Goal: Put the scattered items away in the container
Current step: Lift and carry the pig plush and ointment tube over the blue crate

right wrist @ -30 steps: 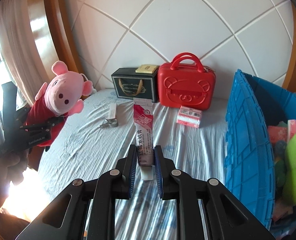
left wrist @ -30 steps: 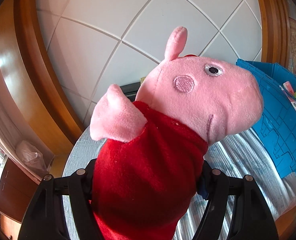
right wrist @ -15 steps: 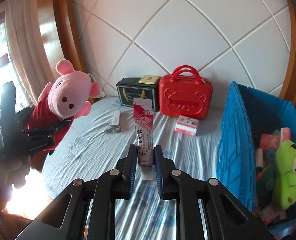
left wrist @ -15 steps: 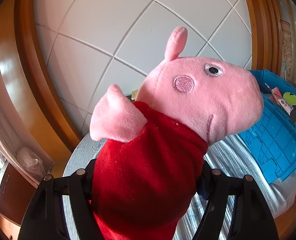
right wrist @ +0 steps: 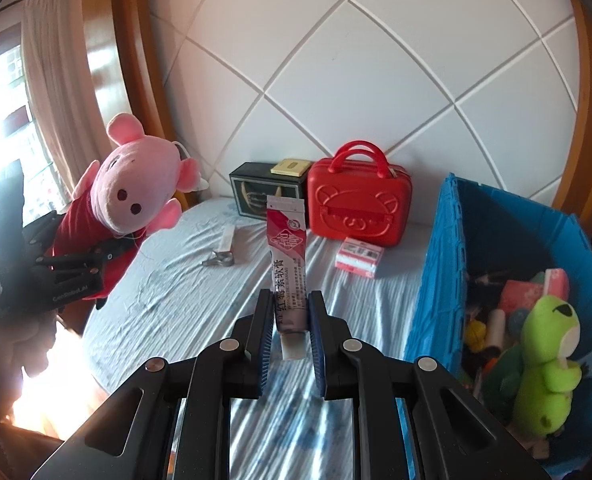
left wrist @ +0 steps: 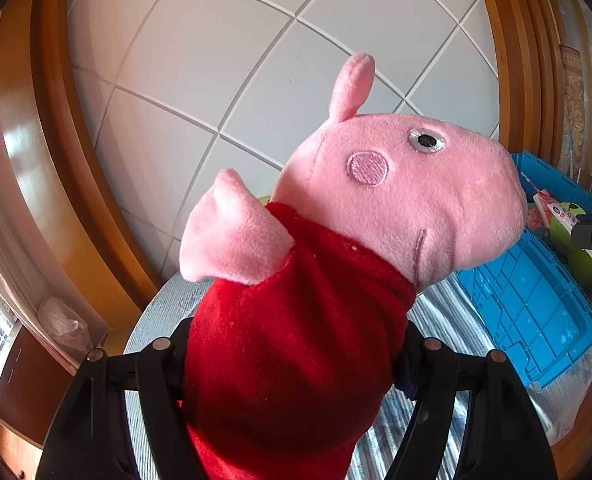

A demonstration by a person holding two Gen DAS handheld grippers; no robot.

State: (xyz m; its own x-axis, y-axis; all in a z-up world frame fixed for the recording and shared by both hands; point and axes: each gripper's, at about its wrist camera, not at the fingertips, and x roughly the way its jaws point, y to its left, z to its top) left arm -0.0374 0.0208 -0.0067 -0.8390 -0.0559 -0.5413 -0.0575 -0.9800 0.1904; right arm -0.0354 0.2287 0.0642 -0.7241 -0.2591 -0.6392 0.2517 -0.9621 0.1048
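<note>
Striped pale-blue bedsheet covers the bed beneath a white quilted headboard. One blue crate stands right. Left gripper clamps one pig plush; right gripper pinches one ointment tube, both raised above the sheet.

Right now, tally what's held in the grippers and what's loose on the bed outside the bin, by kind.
Plush toys: 1, pink pig plush in the left gripper
Tubes: 1, ointment tube in the right gripper
Cases: 1, red case
Boxes: 3, black box, yellow box, pink-and-white box
Small loose items: 2, white stick, metal clip
Total: 8
</note>
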